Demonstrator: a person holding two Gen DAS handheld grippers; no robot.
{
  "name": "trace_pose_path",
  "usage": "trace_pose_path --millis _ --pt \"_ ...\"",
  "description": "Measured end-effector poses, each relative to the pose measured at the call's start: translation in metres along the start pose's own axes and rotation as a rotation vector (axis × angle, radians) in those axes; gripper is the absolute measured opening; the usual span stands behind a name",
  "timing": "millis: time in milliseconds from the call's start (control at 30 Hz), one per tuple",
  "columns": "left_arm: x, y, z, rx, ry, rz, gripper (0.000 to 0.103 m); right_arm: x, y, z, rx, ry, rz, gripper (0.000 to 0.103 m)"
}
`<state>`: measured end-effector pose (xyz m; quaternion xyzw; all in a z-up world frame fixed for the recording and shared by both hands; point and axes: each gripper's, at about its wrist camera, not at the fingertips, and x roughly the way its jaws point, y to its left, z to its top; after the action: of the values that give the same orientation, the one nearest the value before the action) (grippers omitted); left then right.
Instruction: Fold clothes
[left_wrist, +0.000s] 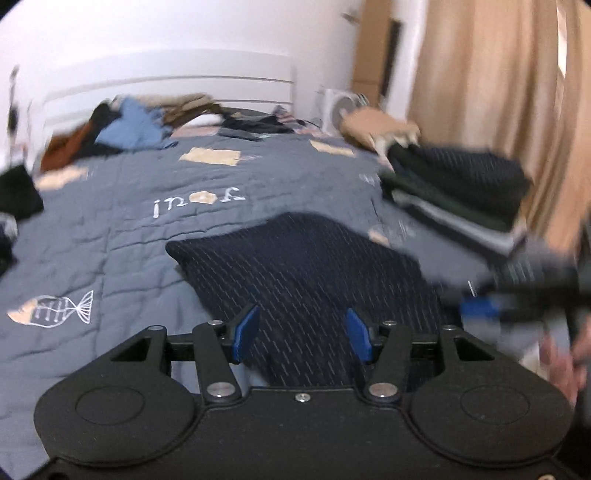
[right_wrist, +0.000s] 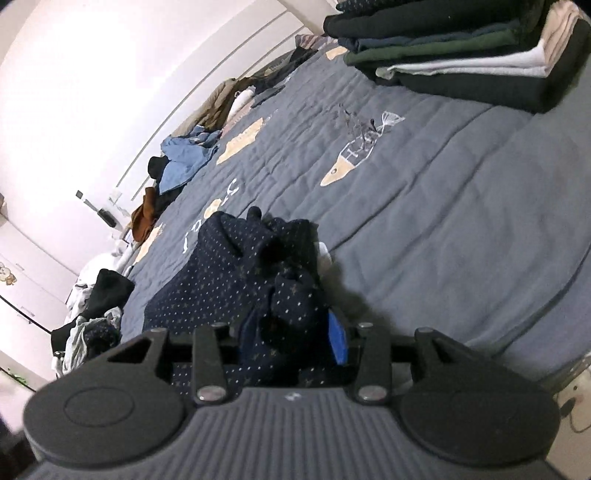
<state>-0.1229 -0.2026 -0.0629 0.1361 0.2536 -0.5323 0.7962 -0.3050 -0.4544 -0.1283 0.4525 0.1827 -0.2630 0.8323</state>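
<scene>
left claw spread above navy garment, right claw pinching it

I see a white slatted headboard at twelve o'clock, beige curtains at two, beyond the grey quilted bedspread.

We see motion blur smearing our left view, worst at right; the white wall glares, fisheye edges bending.

home bedroom, bed with grey quilt, white headboard, curtain, clothes pile, folded stack
</scene>
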Motion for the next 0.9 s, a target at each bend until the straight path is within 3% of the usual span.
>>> trace_pose_path --millis 133,333,733,800,833,900 --pt "-0.007 -0.046 -0.029 0.259 0.006 0.065 0.052 0.002 0.007 -0.003 0.016 -0.003 0.013 0.042" --pt "0.001 -0.078 -0.055 0.486 -0.012 0.123 0.052 0.006 0.011 -0.005 0.044 0.000 0.022 0.042" --pt "0.022 -0.096 -0.081 0.668 0.034 0.193 0.052 0.013 0.016 -0.007 0.024 0.006 0.028 0.040" --pt "0.022 -0.095 -0.081 0.669 0.040 0.177 0.039 0.013 0.018 -0.008 0.000 -0.002 0.025 0.033" --pt "0.022 -0.094 -0.080 0.665 0.038 0.169 0.026 0.010 0.019 -0.008 -0.003 -0.012 0.035 0.015" --pt "0.019 -0.092 -0.077 0.653 0.029 0.160 0.021 0.005 0.020 -0.006 -0.006 -0.033 0.058 0.012"
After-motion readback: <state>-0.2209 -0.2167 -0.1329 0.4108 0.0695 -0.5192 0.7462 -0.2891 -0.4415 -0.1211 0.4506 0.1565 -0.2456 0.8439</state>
